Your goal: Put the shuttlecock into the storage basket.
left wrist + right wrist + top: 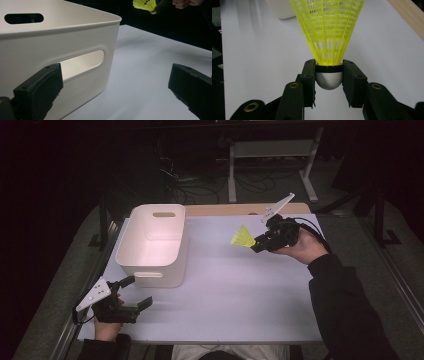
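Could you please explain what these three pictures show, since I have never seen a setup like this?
A person sits at a white table holding a hand-held claw in each hand. One picture looks down from above; the other two come from cameras riding on each claw. The right claw is shut on a yellow shuttlecock, gripping its rounded silver base while the netted skirt points away. The left claw is open, holding nothing, just beside a cream plastic bin with handle slots. In the overhead picture the bin looks empty.

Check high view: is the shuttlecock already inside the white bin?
No, the shuttlecock is held in the right gripper above the table, right of the white bin.
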A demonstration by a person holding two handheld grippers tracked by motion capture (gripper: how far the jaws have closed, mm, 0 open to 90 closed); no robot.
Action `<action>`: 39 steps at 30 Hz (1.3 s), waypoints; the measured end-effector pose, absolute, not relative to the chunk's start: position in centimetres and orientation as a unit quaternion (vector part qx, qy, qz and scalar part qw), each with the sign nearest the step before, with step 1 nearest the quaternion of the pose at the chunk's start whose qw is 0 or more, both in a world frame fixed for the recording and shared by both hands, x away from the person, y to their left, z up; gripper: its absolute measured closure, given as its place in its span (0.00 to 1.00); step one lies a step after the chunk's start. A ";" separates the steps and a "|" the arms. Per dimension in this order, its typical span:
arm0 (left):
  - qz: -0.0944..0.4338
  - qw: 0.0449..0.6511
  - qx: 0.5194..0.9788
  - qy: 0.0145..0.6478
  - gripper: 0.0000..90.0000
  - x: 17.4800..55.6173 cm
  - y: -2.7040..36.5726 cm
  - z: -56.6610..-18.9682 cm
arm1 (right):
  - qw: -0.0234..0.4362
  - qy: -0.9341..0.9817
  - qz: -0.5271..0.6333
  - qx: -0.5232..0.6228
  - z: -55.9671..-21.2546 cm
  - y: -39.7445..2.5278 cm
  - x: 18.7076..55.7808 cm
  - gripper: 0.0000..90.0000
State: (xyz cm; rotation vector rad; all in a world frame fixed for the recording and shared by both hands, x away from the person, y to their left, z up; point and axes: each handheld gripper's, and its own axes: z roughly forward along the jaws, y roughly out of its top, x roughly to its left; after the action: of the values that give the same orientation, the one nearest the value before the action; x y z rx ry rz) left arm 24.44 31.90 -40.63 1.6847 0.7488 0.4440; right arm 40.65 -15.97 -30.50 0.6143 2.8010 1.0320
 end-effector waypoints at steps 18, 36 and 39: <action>0.190 0.583 0.723 0.319 0.00 24.5 31.9 -40.7 | 0.058 0.917 0.347 0.187 -28.3 -14.3 40.5 0.70; 0.190 0.582 0.725 0.317 0.00 24.6 31.8 -40.7 | 0.060 0.919 0.351 0.169 -26.8 -11.2 41.3 0.70; 0.190 0.581 0.725 0.316 0.00 24.7 31.8 -40.7 | 0.060 0.920 0.350 0.165 -26.6 -10.5 41.4 0.70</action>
State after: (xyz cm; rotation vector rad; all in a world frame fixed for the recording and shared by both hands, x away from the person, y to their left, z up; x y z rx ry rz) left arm 24.69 31.81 -40.67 1.6951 0.7387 0.4444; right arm 41.39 -10.54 -26.60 0.5004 2.7851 1.0589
